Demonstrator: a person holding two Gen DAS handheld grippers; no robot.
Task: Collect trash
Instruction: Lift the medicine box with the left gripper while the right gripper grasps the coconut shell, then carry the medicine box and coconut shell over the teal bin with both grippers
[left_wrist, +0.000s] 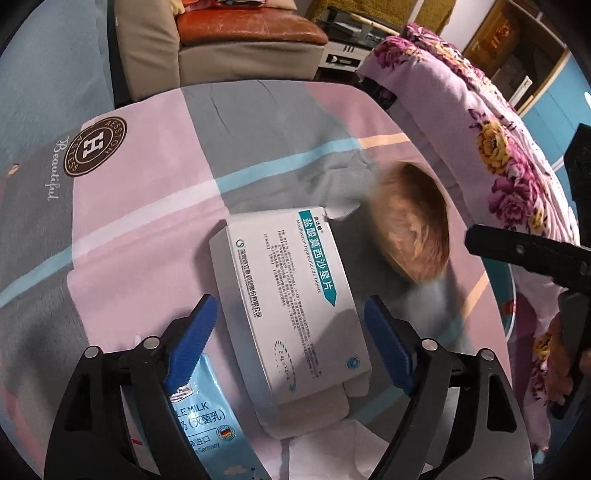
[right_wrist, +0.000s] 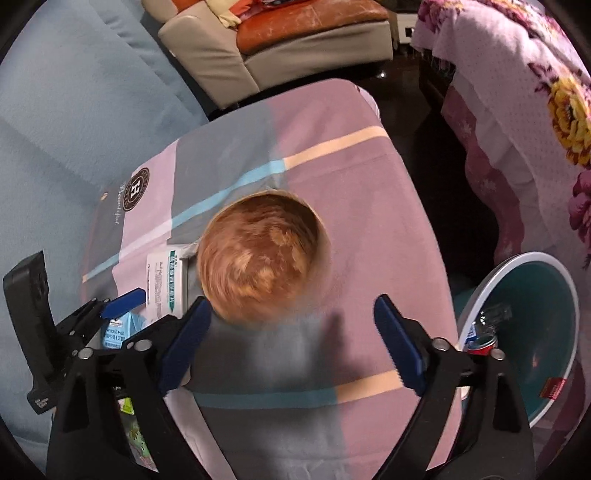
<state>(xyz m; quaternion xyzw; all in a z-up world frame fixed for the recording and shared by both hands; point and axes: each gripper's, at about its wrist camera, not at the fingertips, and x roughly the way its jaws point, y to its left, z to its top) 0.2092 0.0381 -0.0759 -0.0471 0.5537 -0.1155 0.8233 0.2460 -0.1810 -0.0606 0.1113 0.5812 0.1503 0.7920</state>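
Left gripper (left_wrist: 290, 326) has its jaws spread right around the pill box (left_wrist: 291, 310), whose long axis runs straight out from them. Right gripper (right_wrist: 291, 339), also spread wide, hangs nearer the bowl (right_wrist: 262, 254).

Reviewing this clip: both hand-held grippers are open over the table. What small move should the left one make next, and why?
Probably lower the left hand-held gripper and shut it on the white medicine box. Its open fingers already stand on either side of the box, which lies flat on the tablecloth. The teal basin beside the table already holds trash, so it looks like the drop spot.
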